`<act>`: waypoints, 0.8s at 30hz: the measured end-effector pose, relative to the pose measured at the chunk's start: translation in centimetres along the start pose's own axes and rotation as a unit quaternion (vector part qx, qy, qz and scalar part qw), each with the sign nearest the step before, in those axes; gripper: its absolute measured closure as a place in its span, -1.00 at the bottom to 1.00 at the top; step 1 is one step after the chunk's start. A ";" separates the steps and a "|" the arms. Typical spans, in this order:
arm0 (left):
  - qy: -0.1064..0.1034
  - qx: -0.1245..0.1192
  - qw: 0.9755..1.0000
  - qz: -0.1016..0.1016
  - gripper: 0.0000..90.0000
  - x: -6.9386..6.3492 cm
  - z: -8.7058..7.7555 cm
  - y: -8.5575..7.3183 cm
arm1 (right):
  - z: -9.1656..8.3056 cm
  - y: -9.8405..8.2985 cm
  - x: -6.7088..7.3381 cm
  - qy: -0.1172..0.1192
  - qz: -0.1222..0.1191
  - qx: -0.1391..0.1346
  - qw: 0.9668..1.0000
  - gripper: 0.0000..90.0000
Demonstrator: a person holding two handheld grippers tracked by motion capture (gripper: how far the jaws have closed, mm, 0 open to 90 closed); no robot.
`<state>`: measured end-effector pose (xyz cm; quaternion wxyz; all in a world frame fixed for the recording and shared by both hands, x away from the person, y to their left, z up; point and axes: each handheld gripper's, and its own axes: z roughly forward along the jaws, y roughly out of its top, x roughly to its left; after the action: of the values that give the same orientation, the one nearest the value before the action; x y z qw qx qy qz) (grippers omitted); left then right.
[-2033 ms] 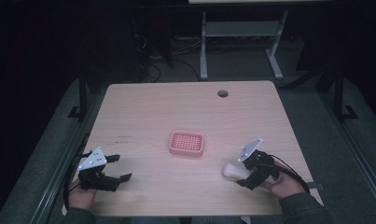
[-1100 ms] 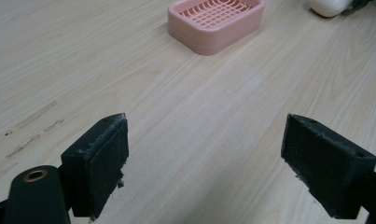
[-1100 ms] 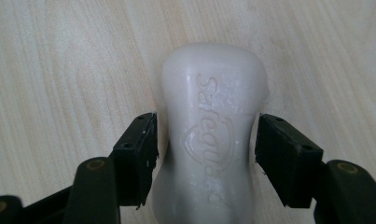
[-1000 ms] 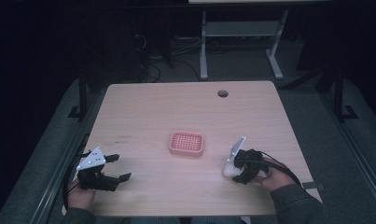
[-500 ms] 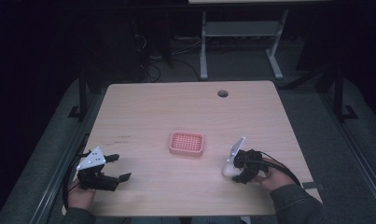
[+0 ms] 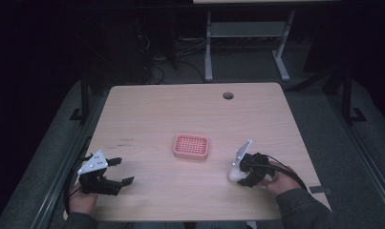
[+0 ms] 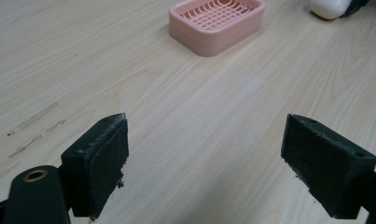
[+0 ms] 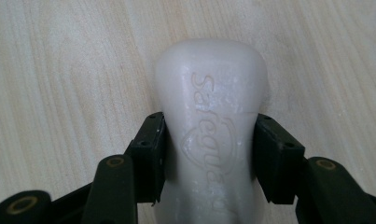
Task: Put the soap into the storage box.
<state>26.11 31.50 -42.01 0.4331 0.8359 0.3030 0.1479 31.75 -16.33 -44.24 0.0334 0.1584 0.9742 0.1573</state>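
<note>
Now the right gripper [image 6: 239, 172] has just been closing its jaws, and the bar of white soap [image 8: 209, 135] sits between them — both black pads [image 8: 150, 154] press on its long sides, as the right gripper view shows, with the rounded far end of the bar sticking out past them. In the high view the soap [image 6: 233, 174] lies on the wooden table [image 6: 190, 119] at the near right, just right of the pink soap dish [image 6: 191, 147] and apart from it. The left gripper [image 6: 117, 171] rests at the near left, well apart from the bar, its jaws wide with nothing between them — the left gripper view looks across bare wood toward the dish [image 7: 217, 24].
</note>
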 end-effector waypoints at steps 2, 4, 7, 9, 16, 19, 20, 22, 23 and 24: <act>0.001 0.000 1.000 -0.001 -0.67 0.0 0.0 0.0 | 0.0 0.0 0.1 0.000 -0.004 0.002 1.000 0.09; 0.000 0.000 1.000 -0.001 -0.67 0.0 0.0 0.0 | -0.1 0.1 0.1 -0.001 -0.008 0.003 1.000 0.09; 0.000 0.000 1.000 0.001 -0.67 0.0 0.0 0.0 | -0.2 0.1 0.2 0.001 -0.010 0.000 1.000 0.09; -0.001 -0.001 1.000 0.000 -0.67 0.0 0.0 0.0 | -0.4 0.1 0.1 0.000 -0.012 -0.004 1.000 0.09; -0.001 0.000 1.000 0.000 -0.67 0.0 0.0 0.0 | -1.1 0.7 0.1 -0.002 -0.021 -0.010 1.000 0.09; -0.001 0.001 1.000 0.001 -0.67 0.0 0.0 0.1 | -1.5 1.1 0.0 -0.004 -0.023 -0.013 1.000 0.09; -0.001 0.001 1.000 0.001 -0.67 0.0 0.0 0.1 | -1.6 1.1 -0.2 -0.001 -0.021 -0.018 1.000 0.09; -0.001 0.001 1.000 0.001 -0.67 0.0 0.0 0.1 | -1.7 1.2 -0.3 0.006 -0.022 -0.022 1.000 0.09; -0.001 0.000 1.000 0.001 -0.67 0.0 0.0 0.0 | -1.6 1.2 -0.4 0.005 -0.025 -0.022 0.999 0.09; -0.001 0.000 1.000 0.001 -0.67 0.0 0.0 0.0 | -1.6 1.3 -0.4 0.005 -0.026 -0.020 0.999 0.10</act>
<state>26.14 31.48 -41.97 0.4336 0.8364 0.3014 0.1472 32.35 -15.75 -42.26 0.0356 0.1319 0.9747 0.1769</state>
